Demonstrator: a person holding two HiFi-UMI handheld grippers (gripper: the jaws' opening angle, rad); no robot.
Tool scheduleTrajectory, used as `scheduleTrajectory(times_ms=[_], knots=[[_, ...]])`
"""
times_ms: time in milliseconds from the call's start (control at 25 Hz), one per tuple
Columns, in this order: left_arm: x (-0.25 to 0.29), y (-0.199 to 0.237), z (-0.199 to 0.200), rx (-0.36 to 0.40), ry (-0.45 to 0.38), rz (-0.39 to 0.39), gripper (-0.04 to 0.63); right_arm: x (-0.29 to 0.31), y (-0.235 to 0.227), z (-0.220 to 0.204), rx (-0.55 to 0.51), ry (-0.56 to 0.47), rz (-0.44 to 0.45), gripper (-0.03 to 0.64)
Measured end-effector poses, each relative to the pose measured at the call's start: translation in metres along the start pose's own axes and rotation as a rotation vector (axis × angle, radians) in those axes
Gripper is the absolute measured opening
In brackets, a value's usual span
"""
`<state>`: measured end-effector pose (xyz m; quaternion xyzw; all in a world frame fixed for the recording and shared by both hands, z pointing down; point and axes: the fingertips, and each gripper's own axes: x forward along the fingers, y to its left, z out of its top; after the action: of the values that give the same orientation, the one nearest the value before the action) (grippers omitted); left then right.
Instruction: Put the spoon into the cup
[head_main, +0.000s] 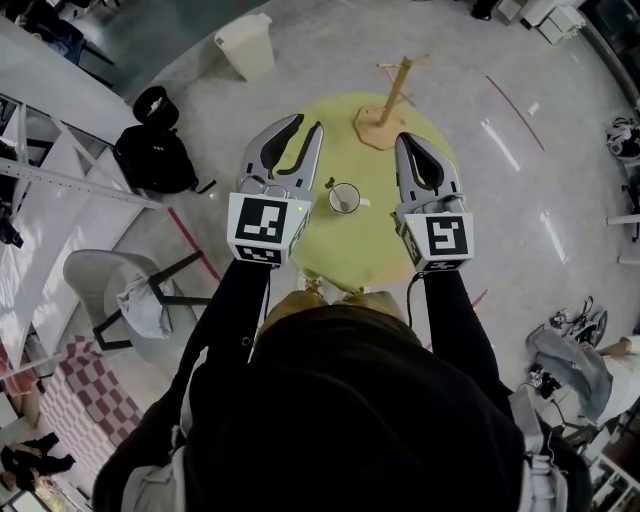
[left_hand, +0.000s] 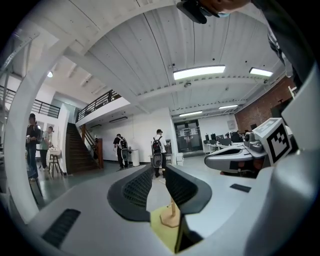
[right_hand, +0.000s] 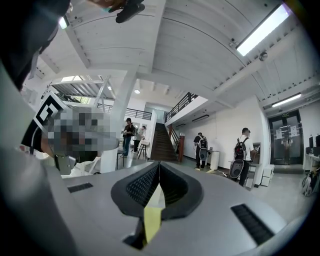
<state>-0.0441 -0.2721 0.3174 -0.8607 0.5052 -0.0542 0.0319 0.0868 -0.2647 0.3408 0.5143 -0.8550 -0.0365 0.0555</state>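
Note:
A small cup (head_main: 344, 198) with a pale handle stands near the middle of the round yellow-green table (head_main: 375, 250). A thin dark spoon handle (head_main: 330, 184) sticks out at the cup's upper left rim; its bowl is hidden. My left gripper (head_main: 307, 123) (left_hand: 158, 167) hovers left of the cup. It is open, with a clear gap and nothing between its fingers. My right gripper (head_main: 405, 138) (right_hand: 159, 164) hovers right of the cup. It is shut, tips together and empty. Both point level over the table.
A wooden peg stand (head_main: 385, 112) (left_hand: 172, 212) rises at the table's far edge. On the floor are a white bin (head_main: 247, 45), a black backpack (head_main: 155, 150) and a grey chair (head_main: 120, 290) to the left, and shoes (head_main: 575, 320) to the right. Several people stand far off in the hall.

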Motion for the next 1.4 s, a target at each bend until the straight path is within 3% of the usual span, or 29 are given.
scheduleTrajectory(times_ms=[360, 1400], knots=[[-0.002, 0.004, 0.004, 0.022, -0.008, 0.027, 0.017, 0.001, 0.004, 0.005, 0.007, -0.027, 0.005, 0.026], [-0.002, 0.001, 0.005, 0.039, -0.015, 0.038, 0.015, -0.002, 0.008, 0.012, 0.011, -0.022, 0.03, 0.026]])
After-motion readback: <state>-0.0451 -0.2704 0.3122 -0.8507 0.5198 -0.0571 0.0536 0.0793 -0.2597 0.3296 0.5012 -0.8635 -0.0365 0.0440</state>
